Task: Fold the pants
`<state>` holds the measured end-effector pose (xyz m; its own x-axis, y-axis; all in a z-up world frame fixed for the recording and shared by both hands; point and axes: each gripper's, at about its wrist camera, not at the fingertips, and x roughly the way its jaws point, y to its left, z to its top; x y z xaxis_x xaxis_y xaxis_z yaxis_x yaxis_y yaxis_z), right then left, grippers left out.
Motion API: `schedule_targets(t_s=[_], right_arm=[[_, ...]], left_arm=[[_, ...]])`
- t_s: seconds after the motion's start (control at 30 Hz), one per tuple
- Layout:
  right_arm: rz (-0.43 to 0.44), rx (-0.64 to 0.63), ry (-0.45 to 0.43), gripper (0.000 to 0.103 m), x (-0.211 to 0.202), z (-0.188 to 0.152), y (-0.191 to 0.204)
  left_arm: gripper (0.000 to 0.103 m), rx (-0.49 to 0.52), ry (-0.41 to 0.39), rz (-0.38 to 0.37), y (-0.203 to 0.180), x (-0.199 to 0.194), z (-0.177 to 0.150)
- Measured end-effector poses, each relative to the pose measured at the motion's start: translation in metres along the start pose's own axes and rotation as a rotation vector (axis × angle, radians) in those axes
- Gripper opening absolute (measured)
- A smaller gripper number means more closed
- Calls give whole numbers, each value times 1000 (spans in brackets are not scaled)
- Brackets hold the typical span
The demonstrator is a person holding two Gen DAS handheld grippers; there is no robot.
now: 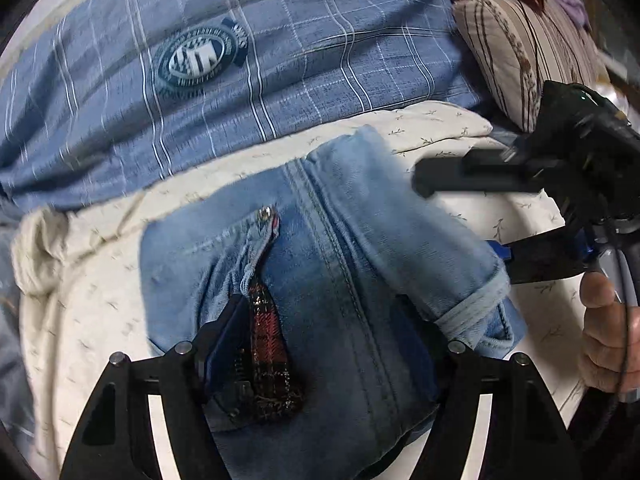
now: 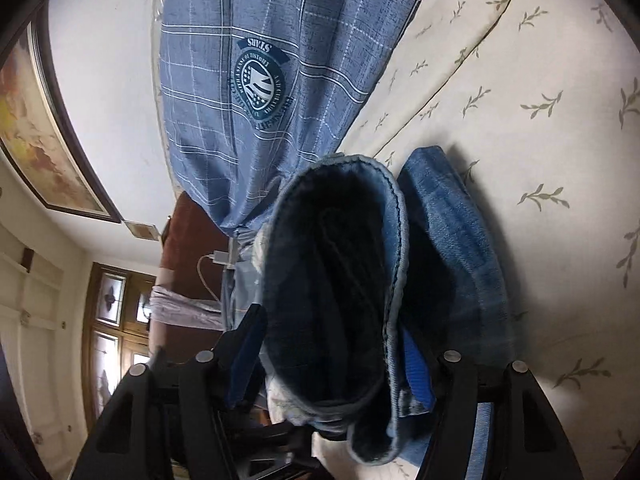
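Note:
Light blue jeans [image 1: 320, 280] lie folded on a cream leaf-print sheet [image 1: 100, 280]; a pocket with red plaid lining [image 1: 268, 340] shows. My left gripper [image 1: 320, 344] is open, its fingers straddling the waist end of the jeans. In the left wrist view my right gripper [image 1: 460, 216] comes in from the right, its jaws wide apart around the folded legs near the hem [image 1: 476, 308]. In the right wrist view my right gripper [image 2: 332, 360] straddles the open cuff [image 2: 336, 280], and I cannot tell if the pads grip the denim.
A blue plaid quilt with a round emblem [image 1: 196, 60] lies behind the jeans. A striped pillow [image 1: 520, 48] sits at the back right. The right wrist view shows a wall, a framed picture [image 2: 44, 136] and a wooden door [image 2: 116, 320].

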<state>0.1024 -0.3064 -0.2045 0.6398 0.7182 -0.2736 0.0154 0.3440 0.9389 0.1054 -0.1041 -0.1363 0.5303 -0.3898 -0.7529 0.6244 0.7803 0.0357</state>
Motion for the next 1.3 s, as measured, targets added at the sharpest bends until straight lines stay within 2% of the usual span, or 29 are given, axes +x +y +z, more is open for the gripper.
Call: schedule_targets(t_s=[0.1,0.27,0.33,0.4,0.5,0.57,0.7,0.83,0.9,0.97,1.1,1.3], right_arm=[[9,-24,2,74,1,-4,5],[-95,-69,-6,74,7,-6,8],[-186,-103,10,65,12,-8,6],[-313,-150,35,28,24,-10,5],[-332,-193,24,17,27,-13,11],[-344,-239,2,14,25,-16,19],[-344,-308,-49,11,17,-24,35],[-350,-341,-104,11,-2,-27,44],[-365,-342,-126,11,-11,-26,44],[-382,-335,-117,11,-16,-24,40],[-498,-321,-60,12,-9,-19,21],[-479,-283,-17,25,-10,-13,16]], left_arm=[[73,18,-12,4,-1,0,-1],[73,-10,-9,-4,4,-2,1],[73,-33,-14,-25,9,-9,1],[73,-40,-32,-41,12,-21,0],[74,-28,-83,12,19,-45,-7],[75,-32,-102,46,29,-55,-12],[75,-88,-64,102,61,-54,-25],[74,-187,-10,57,79,-40,-42],[75,-195,1,43,77,-32,-48],[75,-181,-10,42,69,-29,-50],[75,-146,-11,64,56,-22,-48],[75,-158,36,75,59,-20,-46]])
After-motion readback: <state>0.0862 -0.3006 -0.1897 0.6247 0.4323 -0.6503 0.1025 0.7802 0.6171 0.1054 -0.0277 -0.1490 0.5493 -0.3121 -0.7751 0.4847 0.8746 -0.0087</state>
